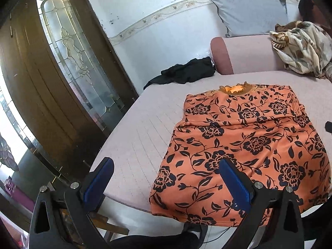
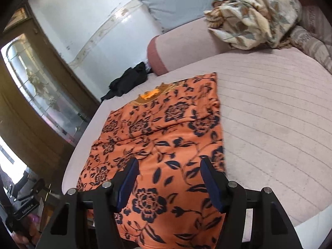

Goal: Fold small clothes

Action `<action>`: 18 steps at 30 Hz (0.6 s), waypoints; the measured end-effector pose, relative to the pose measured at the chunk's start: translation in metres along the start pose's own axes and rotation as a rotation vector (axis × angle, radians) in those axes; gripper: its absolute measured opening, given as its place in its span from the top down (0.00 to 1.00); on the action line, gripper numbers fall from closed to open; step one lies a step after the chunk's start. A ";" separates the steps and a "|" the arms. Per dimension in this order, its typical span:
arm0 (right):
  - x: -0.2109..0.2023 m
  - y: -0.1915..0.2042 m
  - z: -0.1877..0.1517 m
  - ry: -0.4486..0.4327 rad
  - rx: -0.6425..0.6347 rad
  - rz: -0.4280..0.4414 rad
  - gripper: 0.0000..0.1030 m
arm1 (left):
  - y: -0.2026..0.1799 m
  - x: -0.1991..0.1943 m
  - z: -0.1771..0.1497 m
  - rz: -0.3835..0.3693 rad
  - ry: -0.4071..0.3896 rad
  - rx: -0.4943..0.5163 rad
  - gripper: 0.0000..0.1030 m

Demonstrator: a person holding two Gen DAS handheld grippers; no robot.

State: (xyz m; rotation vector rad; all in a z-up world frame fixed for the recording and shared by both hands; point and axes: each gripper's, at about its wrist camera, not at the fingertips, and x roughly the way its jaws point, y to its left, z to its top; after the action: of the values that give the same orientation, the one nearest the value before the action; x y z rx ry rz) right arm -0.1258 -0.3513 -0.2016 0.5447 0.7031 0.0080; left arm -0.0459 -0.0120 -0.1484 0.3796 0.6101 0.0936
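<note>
An orange top with a dark flower print (image 1: 244, 145) lies flat on the pale pink bed (image 1: 132, 137), collar at the far end, sleeves folded in, hem hanging over the near edge. It also shows in the right wrist view (image 2: 164, 137). My left gripper (image 1: 166, 166) is open and empty, above the garment's near left corner. My right gripper (image 2: 169, 164) is open and empty, above the garment's near right part. A tip of the right gripper (image 1: 328, 127) shows at the right edge of the left wrist view.
A black garment (image 1: 186, 72) lies at the bed's far left corner. A pink bolster (image 1: 244, 54), a grey pillow (image 1: 251, 12) and a crumpled floral blanket (image 1: 303, 47) sit at the head. A wooden door with glass (image 1: 62, 62) stands to the left. Bare mattress (image 2: 269, 114) lies to the right.
</note>
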 end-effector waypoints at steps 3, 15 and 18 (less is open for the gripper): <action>0.005 0.015 -0.003 0.004 -0.043 0.008 0.36 | 0.003 -0.001 0.000 -0.014 -0.006 -0.005 0.02; 0.013 0.054 -0.023 -0.006 -0.219 -0.039 0.36 | 0.020 0.008 0.006 -0.095 -0.030 -0.101 0.02; 0.017 0.055 -0.027 -0.003 -0.238 -0.058 0.36 | 0.022 0.015 0.005 -0.106 -0.023 -0.113 0.02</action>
State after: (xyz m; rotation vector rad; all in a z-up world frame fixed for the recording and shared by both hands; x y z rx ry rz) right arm -0.1203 -0.2877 -0.2023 0.2965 0.7034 0.0366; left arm -0.0302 0.0093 -0.1445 0.2378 0.5988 0.0221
